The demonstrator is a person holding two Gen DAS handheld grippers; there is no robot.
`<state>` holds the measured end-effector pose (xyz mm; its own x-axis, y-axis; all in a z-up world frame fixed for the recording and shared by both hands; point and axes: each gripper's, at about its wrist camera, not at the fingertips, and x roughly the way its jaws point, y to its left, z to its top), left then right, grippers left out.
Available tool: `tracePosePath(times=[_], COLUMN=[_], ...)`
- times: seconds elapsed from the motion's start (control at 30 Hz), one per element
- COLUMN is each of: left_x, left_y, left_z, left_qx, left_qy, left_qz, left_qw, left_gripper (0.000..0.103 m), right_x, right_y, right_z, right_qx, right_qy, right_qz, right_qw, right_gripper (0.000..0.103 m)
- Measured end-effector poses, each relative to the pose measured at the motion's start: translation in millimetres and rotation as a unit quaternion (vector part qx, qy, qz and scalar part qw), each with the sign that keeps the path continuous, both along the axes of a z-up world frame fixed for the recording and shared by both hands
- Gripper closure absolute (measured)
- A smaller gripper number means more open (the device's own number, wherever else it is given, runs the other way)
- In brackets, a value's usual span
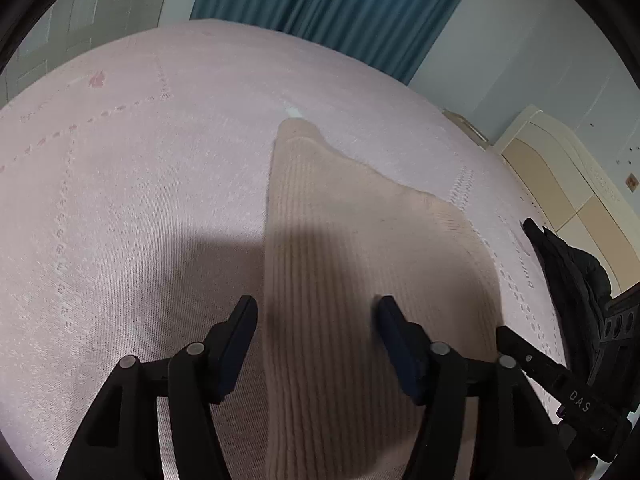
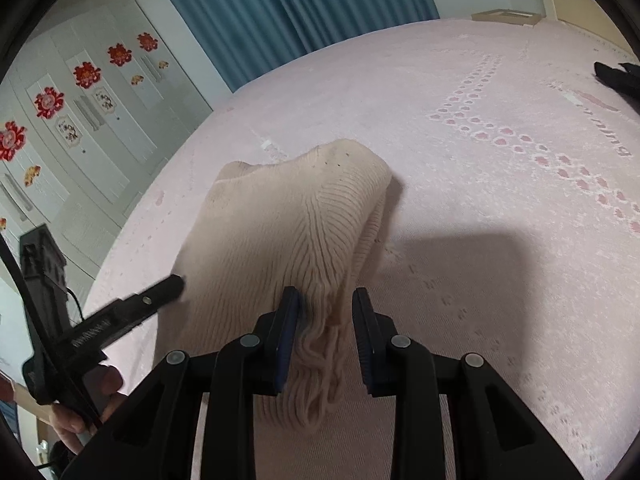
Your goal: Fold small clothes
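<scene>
On the pink bedspread [image 1: 140, 200], a beige ribbed sweater [image 1: 340, 260] is spread beneath the wide-open left gripper [image 1: 316, 312]; its bunched edge is loosely straddled by the part-open right gripper [image 2: 326, 300].

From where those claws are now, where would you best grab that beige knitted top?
Probably at the bunched edge of the beige knit top nearest the right claw. The fabric rises in a ridge between its open fingers, so closing from both sides would pinch it. The rest lies flat, harder to catch.
</scene>
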<state>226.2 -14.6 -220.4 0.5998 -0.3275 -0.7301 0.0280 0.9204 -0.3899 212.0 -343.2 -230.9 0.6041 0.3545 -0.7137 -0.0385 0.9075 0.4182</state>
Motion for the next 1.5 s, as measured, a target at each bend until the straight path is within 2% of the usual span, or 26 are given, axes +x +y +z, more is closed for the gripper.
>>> tracePosePath(times=[0.17,0.2,0.23,0.33,0.37,0.4,0.47,0.53,0.57,0.67,0.77,1.03,1.33,1.43,1.5], left_x=[4,4,4,2,1,1,2,4,5,3,3,3,1,-1,-2], left_y=[11,8,8,7,9,10,10,8,8,7,8,7,3,3,3], left_z=[-9,-9,-9,-5,-3,-1,-1,-5,-6,-6,-6,-5,-3,-3,-3], left_qx=[-0.023,-0.023,-0.023,-0.029,-0.033,-0.034,-0.029,-0.024,-0.022,-0.008,-0.01,0.001,0.019,0.021,0.023], left_qy=[0.021,0.02,0.018,0.006,-0.001,-0.005,-0.005,0.007,0.011,0.008,0.009,0.005,-0.002,-0.002,-0.003], left_qz=[-0.004,-0.005,-0.007,-0.007,-0.004,-0.002,0.001,-0.004,-0.006,-0.009,-0.013,-0.015,-0.014,-0.016,-0.018], left_qw=[0.9995,0.9995,0.9996,0.9995,0.9995,0.9994,0.9996,0.9997,0.9997,0.9999,0.9998,0.9999,0.9997,0.9996,0.9996], left_gripper=[0.034,0.034,0.035,0.037,0.037,0.037,0.037,0.037,0.037,0.037,0.037,0.037,0.036,0.036,0.036], right_x=[18,20,19,4,2,1,7,19,21,18,19,20,16,18,22], right_y=[7,8,9,7,5,3,2,6,8,17,20,10,12,15,17], right_z=[-7,-7,-4,16,19,19,8,-12,-16,-8,-10,-10,0,-1,-8], right_qx=[0.011,0.011,0.01,0.023,0.03,0.034,0.013,-0.017,-0.025,-0.052,-0.07,-0.056,-0.064,-0.077,-0.096], right_qy=[0.013,0.01,-0.001,-0.072,-0.079,-0.078,-0.042,0.014,0.024,0.005,0.005,0.008,-0.019,-0.018,0.0], right_qz=[0.009,0.009,0.012,0.024,0.026,0.024,0.008,-0.002,-0.005,-0.003,-0.002,-0.003,-0.007,-0.013,-0.015], right_qw=[1.0,1.0,1.0,0.997,0.996,0.996,0.999,1.0,0.999,0.999,0.998,0.998,0.998,0.997,0.995], right_gripper=[0.076,0.081,0.088,0.091,0.091,0.091,0.091,0.091,0.091,0.091,0.09,0.087,0.081,0.077,0.074])
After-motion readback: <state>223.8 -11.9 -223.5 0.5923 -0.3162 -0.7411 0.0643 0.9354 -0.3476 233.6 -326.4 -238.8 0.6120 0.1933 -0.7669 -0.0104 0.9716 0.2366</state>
